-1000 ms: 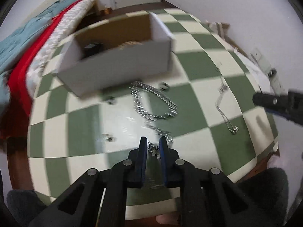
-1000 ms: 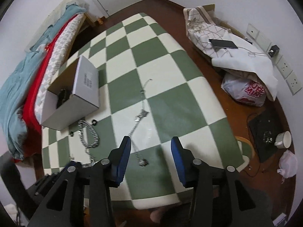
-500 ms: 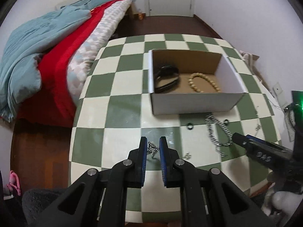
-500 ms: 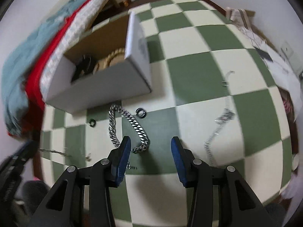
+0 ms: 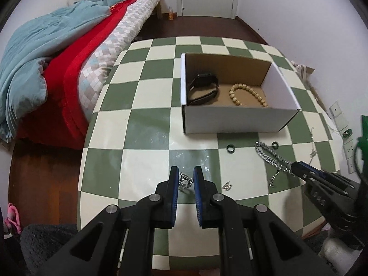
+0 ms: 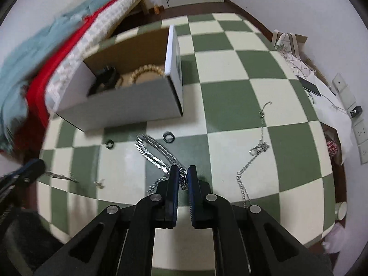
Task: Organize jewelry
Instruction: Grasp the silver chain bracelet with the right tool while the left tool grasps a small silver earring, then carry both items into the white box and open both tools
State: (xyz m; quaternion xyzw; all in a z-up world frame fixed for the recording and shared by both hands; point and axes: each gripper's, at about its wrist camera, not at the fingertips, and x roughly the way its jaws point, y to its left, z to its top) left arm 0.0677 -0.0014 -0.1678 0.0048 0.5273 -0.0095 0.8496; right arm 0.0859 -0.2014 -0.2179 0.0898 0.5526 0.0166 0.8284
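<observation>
In the left wrist view, our left gripper (image 5: 185, 176) has its jaws drawn narrow around a small silver chain (image 5: 185, 182), which hangs bunched between the blue pads (image 5: 174, 179) above the checked table (image 5: 147, 151). The box (image 5: 232, 120) stands ahead and to the right, open at the top, with a black band (image 5: 202, 88) and a bead bracelet (image 5: 247, 94) already inside. Two dark rings (image 5: 230, 148) lie just in front of the box, and a small clasp-like piece (image 5: 226, 185) lies near our fingers. At the right edge, the right gripper (image 5: 296, 168) touches the end of the thick chain (image 5: 269, 155).

In the right wrist view, our right gripper (image 6: 183, 176) has its jaws almost together, pinching the near end of the thick chain (image 6: 156, 151), whose links trail away toward the box (image 6: 128, 112). This part is blurred, so we cannot tell how many links are caught. A thin necklace (image 6: 255, 151) lies apart to the right, untouched.

To do this step well, we judge that each grip should stay firm while we lift straight up, so the trailing links clear the table and the rings without dragging them. The thick chain looks heavy and may swing, so we should raise it slowly, carry it over the box wall, and release only once most of it hangs inside. The small chain can go in likewise, away from the beads to avoid tangling.
</observation>
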